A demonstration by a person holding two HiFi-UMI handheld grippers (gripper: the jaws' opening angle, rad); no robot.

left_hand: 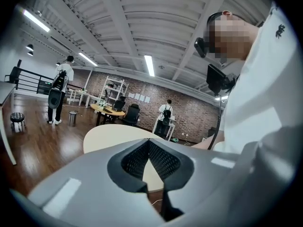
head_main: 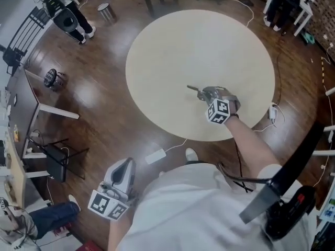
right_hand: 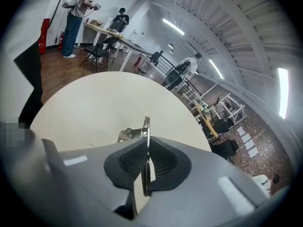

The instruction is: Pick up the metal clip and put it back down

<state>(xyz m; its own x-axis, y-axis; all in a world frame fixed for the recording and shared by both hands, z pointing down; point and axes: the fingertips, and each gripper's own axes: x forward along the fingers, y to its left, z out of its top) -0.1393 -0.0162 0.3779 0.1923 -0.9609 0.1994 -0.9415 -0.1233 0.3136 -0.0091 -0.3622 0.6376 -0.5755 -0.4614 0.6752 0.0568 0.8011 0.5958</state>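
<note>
Grey plastic right gripper [head_main: 203, 94] [right_hand: 147, 144] with marker cube: held forward on an outstretched bare forearm [head_main: 250, 139], jaws pressed together on a thin silver metal clip [right_hand: 132, 134]. Matching grey plastic left gripper [head_main: 126, 164] [left_hand: 149, 143]: held low beside the torso, jaws together, nothing between.

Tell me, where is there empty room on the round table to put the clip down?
Almost everywhere. The round table is bare from its far edge to its left edge. The only busy spot is near the near-right edge, where the right gripper pinches the metal clip.
</note>
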